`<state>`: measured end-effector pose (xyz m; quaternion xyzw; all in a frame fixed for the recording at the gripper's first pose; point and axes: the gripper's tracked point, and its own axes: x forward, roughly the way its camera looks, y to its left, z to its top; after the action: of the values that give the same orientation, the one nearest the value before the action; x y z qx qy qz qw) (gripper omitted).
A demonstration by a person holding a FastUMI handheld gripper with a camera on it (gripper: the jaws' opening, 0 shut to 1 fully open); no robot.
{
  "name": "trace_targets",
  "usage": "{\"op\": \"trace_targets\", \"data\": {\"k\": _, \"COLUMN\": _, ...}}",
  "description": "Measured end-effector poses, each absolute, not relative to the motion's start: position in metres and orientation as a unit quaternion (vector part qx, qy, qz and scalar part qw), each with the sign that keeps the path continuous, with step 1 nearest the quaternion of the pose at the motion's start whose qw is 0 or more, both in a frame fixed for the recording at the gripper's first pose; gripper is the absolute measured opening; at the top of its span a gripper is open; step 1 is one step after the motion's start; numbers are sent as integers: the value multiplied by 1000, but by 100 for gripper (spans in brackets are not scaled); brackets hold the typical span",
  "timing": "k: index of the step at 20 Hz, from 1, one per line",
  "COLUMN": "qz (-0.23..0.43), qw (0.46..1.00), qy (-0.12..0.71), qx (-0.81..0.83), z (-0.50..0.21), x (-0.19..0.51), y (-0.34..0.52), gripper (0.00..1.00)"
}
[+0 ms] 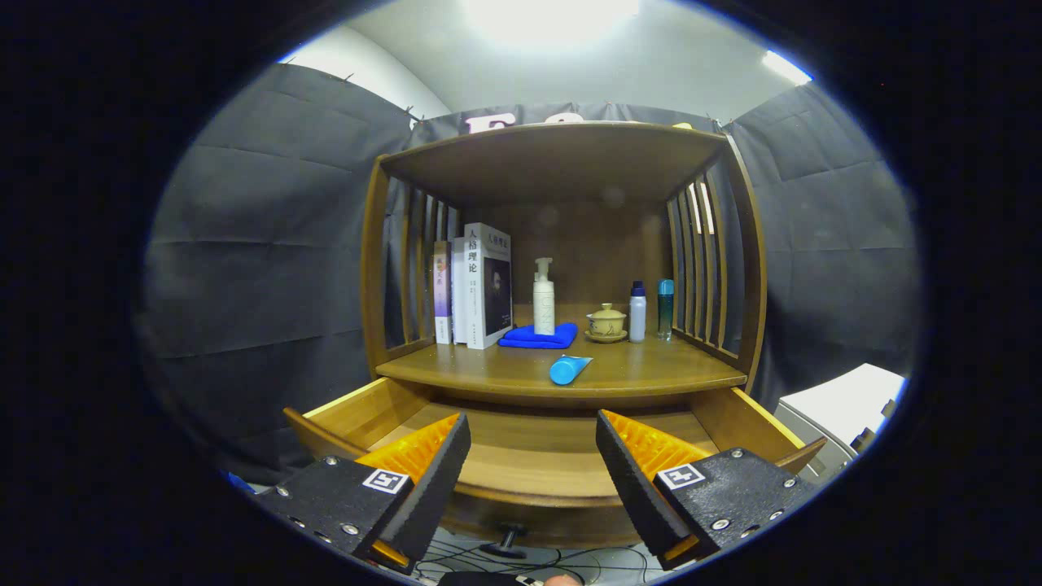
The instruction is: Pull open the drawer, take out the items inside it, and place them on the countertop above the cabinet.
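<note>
The tongs (533,472) stand wide open and hold nothing, their fingers (423,480) poised over the pulled-out wooden drawer (521,464) — its visible floor looks bare. Beyond the fingers, on the brown wooden desk (651,370) above the drawer, a blue tube (569,369) lies on its side near the front edge. Further back stand upright books (476,289), a white pump bottle (544,301) on a folded blue cloth (537,336) (touching it), a lidded ceramic cup (606,322) and two slim bottles (651,310).
</note>
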<state>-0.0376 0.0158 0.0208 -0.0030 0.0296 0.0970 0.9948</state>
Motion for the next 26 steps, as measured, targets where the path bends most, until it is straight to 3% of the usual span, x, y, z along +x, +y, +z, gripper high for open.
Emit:
{"op": "trace_targets", "data": {"k": 12, "qz": 121, "qw": 986, "qy": 111, "qx": -20, "z": -82, "x": -81, "y": 35, "gripper": 96}}
{"op": "trace_targets", "data": {"k": 26, "qz": 39, "qw": 990, "qy": 135, "qx": -17, "z": -99, "x": -44, "y": 16, "gripper": 92}}
